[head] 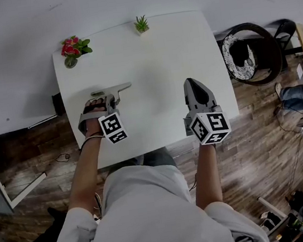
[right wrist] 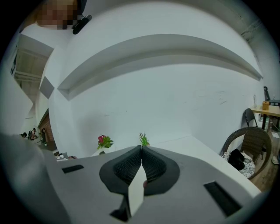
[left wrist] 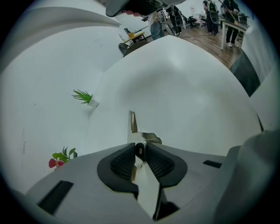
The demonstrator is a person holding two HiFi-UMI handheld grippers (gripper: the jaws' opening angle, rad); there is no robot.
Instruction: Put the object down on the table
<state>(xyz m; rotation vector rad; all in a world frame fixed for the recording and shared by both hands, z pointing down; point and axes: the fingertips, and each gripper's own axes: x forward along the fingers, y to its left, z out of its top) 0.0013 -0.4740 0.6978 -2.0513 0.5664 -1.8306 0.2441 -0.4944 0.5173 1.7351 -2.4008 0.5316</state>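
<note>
A flat grey metal tool [head: 116,89] lies on the left part of the white table [head: 153,55], its narrow blade pointing right. My left gripper [head: 104,98] is at its handle end. In the left gripper view the tool [left wrist: 132,123] runs forward from between the pads, which stand a little apart around its dark round end; the left gripper [left wrist: 140,151] is open and does not press on it. My right gripper [head: 191,83] hovers over the table's right part, shut [right wrist: 141,149] with nothing between its pads.
Red flowers in a small pot [head: 73,48] stand at the table's far left corner, and a small green plant [head: 141,25] at the far edge. A wicker chair [head: 247,53] is off the right side. The person's legs are against the near edge.
</note>
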